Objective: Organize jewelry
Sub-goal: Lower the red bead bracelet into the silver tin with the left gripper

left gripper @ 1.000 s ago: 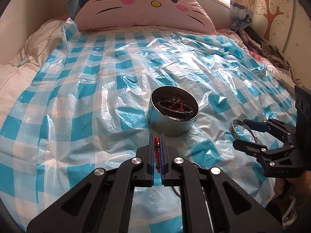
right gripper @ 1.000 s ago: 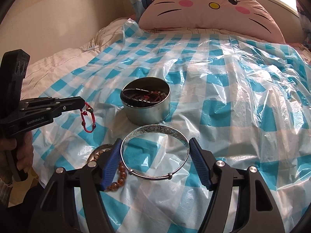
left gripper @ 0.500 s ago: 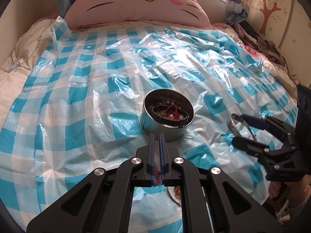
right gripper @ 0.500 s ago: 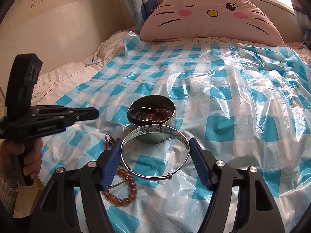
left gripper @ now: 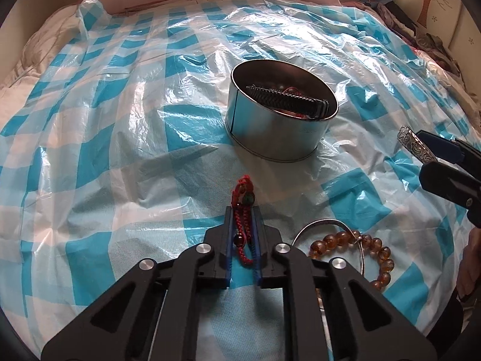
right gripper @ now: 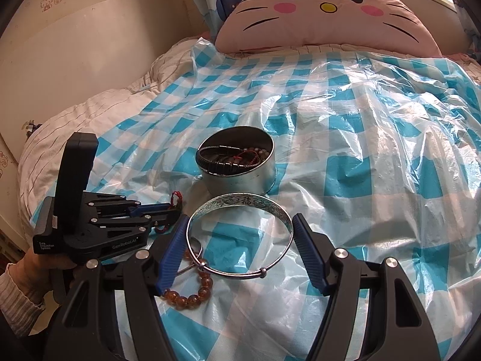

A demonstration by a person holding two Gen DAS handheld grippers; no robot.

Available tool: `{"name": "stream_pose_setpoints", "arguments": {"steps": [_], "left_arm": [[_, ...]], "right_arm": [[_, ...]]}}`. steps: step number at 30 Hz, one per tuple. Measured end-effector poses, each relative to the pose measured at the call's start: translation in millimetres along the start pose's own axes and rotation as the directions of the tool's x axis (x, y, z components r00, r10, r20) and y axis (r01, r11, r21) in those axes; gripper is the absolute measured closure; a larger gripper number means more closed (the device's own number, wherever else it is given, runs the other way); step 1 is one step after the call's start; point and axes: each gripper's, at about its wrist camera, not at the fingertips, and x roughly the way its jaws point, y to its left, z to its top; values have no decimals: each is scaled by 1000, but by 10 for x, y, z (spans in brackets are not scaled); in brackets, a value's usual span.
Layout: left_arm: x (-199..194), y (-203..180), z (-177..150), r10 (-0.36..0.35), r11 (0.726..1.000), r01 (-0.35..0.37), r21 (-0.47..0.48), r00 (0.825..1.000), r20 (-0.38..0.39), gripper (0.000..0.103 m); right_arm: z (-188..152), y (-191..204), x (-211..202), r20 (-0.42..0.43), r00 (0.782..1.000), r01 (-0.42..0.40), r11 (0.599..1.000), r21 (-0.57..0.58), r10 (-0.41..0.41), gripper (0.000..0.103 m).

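Left wrist view: left gripper (left gripper: pixel 243 219) low over a blue-and-white checked plastic sheet (left gripper: pixel 120 156) spread on a bed, jaws nearly together with a red braided cord bracelet (left gripper: pixel 242 210) lying in the narrow gap, beads showing; whether actually pinched, hard to tell. Beyond, a round metal tin (left gripper: pixel 270 138) already holding a black woven band (left gripper: pixel 288 102). At lower right, an amber bead bracelet (left gripper: pixel 360 249) on the sheet beside a thin wire bangle (left gripper: pixel 318 225).

Right wrist view: right gripper (right gripper: pixel 240 243) spread wide, blue pads pressed on opposite sides of a silver engraved bangle (right gripper: pixel 240 203), held roughly level above the sheet, near the tin (right gripper: pixel 240 177). At far left, a hand (right gripper: pixel 33 258) on the left gripper's handle.

Handling, as a judgement: cord bracelet light, limp, likely to snag or slip, best pinched across the doubled strands near the knot. Silver bangle stiff, smooth and slippery, best kept clamped across its full width.
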Motion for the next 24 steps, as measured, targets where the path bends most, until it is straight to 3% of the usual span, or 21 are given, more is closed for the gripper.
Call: {"name": "stream_pose_setpoints", "arguments": {"steps": [14, 24], "left_arm": [[-618, -1, 277, -95, 995, 99, -22, 987, 130, 96], [-659, -146, 643, -148, 988, 153, -13, 973, 178, 96]], "right_arm": [[89, 98, -108, 35, 999, -3, 1000, -23, 4, 36], [211, 125, -88, 58, 998, 5, 999, -45, -3, 36]]}}
